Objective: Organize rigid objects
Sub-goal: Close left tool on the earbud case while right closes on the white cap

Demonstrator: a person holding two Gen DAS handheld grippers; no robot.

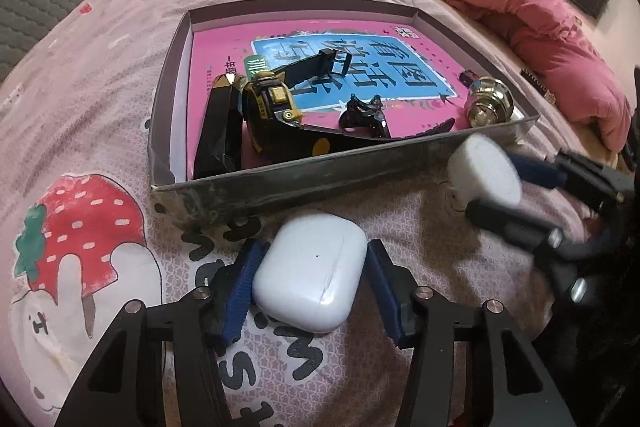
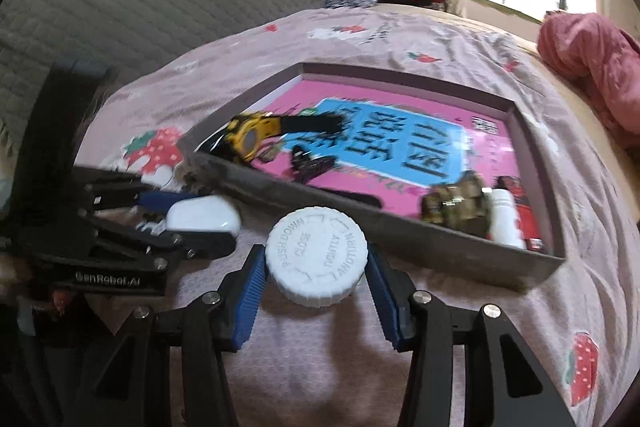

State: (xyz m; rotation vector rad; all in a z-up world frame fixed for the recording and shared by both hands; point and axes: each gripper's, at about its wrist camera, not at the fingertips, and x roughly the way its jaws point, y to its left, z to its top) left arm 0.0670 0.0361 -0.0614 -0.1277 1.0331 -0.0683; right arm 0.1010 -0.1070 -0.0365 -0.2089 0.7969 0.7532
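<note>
My left gripper is shut on a white earbud case, just in front of the near wall of a shallow grey box on the bed. My right gripper is shut on a white screw cap marked "push down", also just outside the box. Each gripper shows in the other view: the right one with the cap, the left one with the case. Inside the box lie a pink book, a yellow-black watch, a black clip and a brass knob.
A black stick-like object leans in the box's left end. A small white bottle lies in the box's right corner. A pink quilt is bunched at the far right of the bed. A grey padded headboard stands to the left.
</note>
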